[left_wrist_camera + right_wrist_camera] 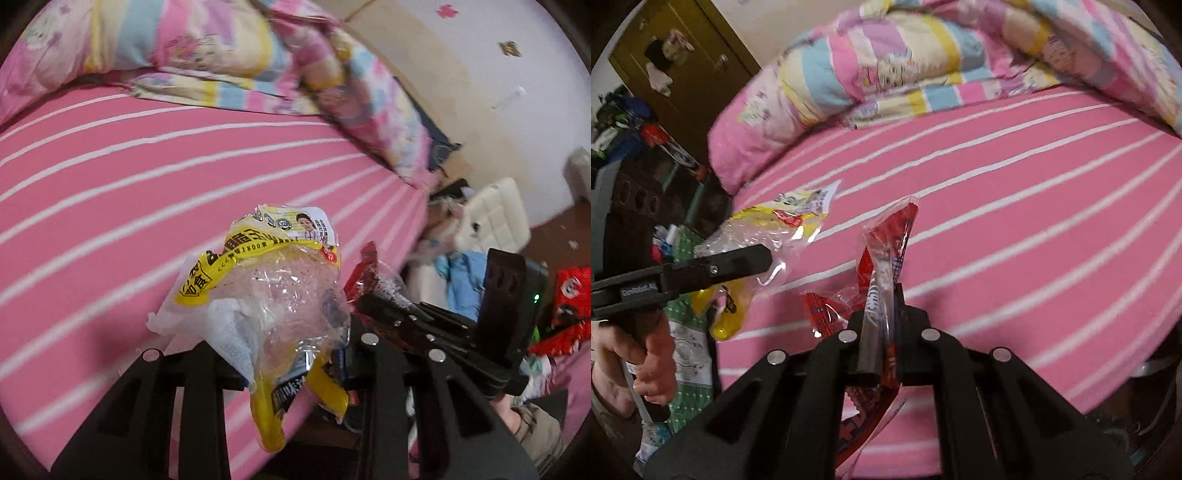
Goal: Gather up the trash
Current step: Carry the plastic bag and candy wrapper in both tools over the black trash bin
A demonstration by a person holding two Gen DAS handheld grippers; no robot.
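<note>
My left gripper (291, 354) is shut on a crumpled yellow and clear plastic bag (266, 284) with a white tissue inside, held above the pink striped bed (147, 177). The same bag (764, 236) and left gripper (738, 262) show at the left of the right wrist view. My right gripper (884, 321) is shut on a red snack wrapper (890, 243) that stands up between its jaws over the bed's near edge. That right gripper (417, 317) with the red wrapper (365, 273) appears just right of the bag in the left wrist view.
A bunched pastel quilt (923, 55) and pink pillow (753, 125) lie at the bed's far side. Left of the bed are dark furniture and clutter (631, 147). A white padded chair (495, 218) and red object (565, 310) stand beyond the bed's end.
</note>
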